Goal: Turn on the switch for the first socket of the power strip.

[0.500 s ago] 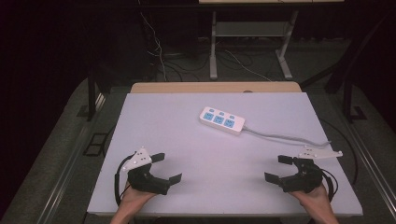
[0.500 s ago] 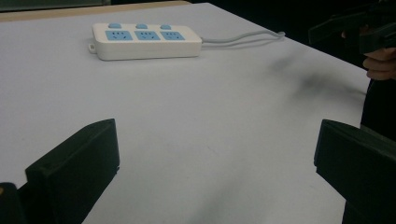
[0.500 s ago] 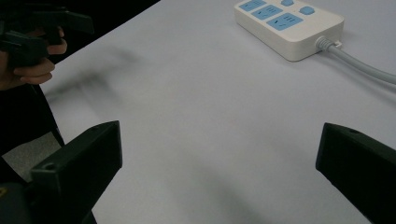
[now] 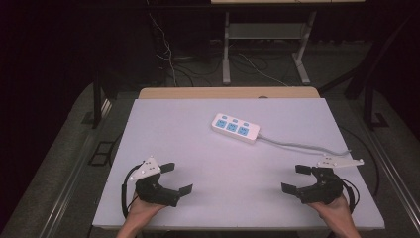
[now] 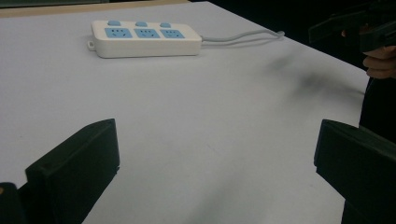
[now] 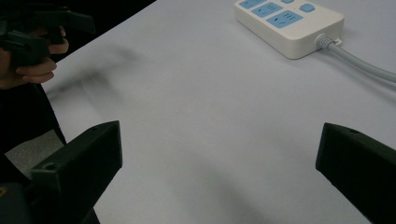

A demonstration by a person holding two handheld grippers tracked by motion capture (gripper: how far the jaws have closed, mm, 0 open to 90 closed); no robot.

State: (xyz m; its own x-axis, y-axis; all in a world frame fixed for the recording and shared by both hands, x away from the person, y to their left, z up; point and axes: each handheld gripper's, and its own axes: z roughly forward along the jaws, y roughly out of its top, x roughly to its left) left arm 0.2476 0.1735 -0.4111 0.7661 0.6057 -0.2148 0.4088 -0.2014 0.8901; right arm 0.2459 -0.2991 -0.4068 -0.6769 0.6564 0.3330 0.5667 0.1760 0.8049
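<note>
Left claw: held low over the near left part of the desk; its jaws are spread wide with nothing between them. In the left gripper view only the jaw ends are seen, cut off at the bottom and right edges, with bare desk between them.

Right claw: held over the near right part of the desk, jaws equally wide apart and empty. In the right gripper view the jaws are likewise cut by the frame edges.

Hands: each claw is gripped from behind by a hand; the left hand and right hand are cut off by the bottom edge of the high view, so little of the forearms is seen.

Power strip: a white strip with three blue sockets is lying flat on the far middle of the desk, well apart from both claws. In the right gripper view its far end is cut off at the top edge. The markings on the sockets are too small to be read.

Cord: a grey cord is led from the strip's right end towards the right edge of the desk; its end near the right claw cannot be made out clearly.

White piece: a small flat white part is seen just beyond the right claw; whether it belongs to the claw or to the cord cannot be told.

Surroundings: the floor behind the desk is dark; cables and metal legs there are only faintly made out.
</note>
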